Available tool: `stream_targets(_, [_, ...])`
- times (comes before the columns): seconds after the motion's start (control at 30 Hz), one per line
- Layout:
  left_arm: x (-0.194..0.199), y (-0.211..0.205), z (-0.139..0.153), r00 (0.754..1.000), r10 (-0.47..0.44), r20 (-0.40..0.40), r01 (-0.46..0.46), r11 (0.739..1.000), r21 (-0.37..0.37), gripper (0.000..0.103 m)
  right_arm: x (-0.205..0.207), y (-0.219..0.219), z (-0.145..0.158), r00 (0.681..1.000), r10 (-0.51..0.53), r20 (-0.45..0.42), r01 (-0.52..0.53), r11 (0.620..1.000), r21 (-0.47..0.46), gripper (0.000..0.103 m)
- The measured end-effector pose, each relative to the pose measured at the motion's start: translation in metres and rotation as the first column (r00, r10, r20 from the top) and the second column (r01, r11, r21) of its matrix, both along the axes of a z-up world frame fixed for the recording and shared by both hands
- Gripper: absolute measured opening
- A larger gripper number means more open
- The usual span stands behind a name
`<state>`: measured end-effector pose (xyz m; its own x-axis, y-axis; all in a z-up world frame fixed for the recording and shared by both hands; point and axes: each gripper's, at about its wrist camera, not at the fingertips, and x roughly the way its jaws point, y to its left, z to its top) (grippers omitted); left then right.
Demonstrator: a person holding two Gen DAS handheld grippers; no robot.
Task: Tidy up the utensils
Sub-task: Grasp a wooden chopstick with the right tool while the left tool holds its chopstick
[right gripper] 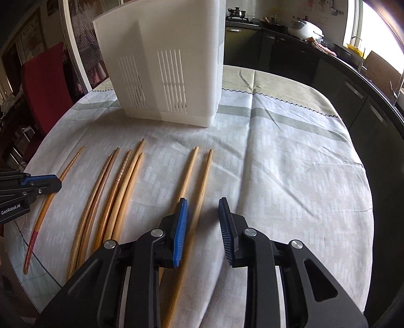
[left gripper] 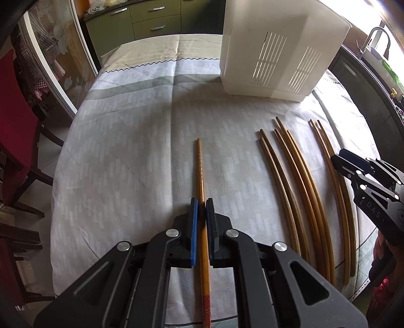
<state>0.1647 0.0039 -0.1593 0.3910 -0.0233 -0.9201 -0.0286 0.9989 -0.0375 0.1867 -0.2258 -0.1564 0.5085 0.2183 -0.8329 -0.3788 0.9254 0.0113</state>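
My left gripper (left gripper: 201, 203) is shut on a single wooden chopstick with a red patterned end (left gripper: 200, 166), which points away along the tablecloth. The right wrist view shows that gripper (right gripper: 56, 182) at the left edge, over the same chopstick (right gripper: 69, 165). My right gripper (right gripper: 202, 201) hangs low over a pair of chopsticks (right gripper: 188, 176). Its blue pads stand apart, with one chopstick (right gripper: 205, 171) between them and untouched. Several more chopsticks (right gripper: 118, 181) lie side by side in between. A white slotted utensil holder (right gripper: 164, 63) stands upright at the back.
A pale patterned cloth (right gripper: 290, 176) covers the table, whose edge curves close on the right. A red chair (left gripper: 15, 126) stands to the left. Green cabinets (left gripper: 151, 20) and a dark kitchen counter (right gripper: 328, 58) with a sink line the room behind.
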Motion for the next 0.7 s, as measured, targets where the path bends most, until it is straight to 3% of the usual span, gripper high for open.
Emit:
stream_targets(0.2, [0.001,-0.001,0.0,1.0,-0.002,-0.002,0.002,1.0,0.006,0.007,0.007,0.007,0.0,0.999,0.023,-0.025,-0.023,1.0,0.001,0.021])
stream_targets(0.27, [0.001,-0.001,0.0,1.0,-0.001,-0.003,0.002,1.0,0.008,0.007,0.01,0.004,0.0,0.999,0.015,-0.032,-0.015,1.0,0.011,0.01])
stream_targets(0.53, [0.003,-0.001,0.0,1.0,-0.008,0.009,0.008,1.0,0.003,0.006,0.01,-0.01,0.005,0.999,-0.012,-0.036,0.015,0.996,0.083,0.006])
stream_targets(0.7, [0.002,0.004,0.004,1.0,-0.018,0.011,0.018,1.0,-0.021,0.006,-0.001,-0.025,0.029,1.0,-0.013,0.001,0.012,0.989,0.147,0.007])
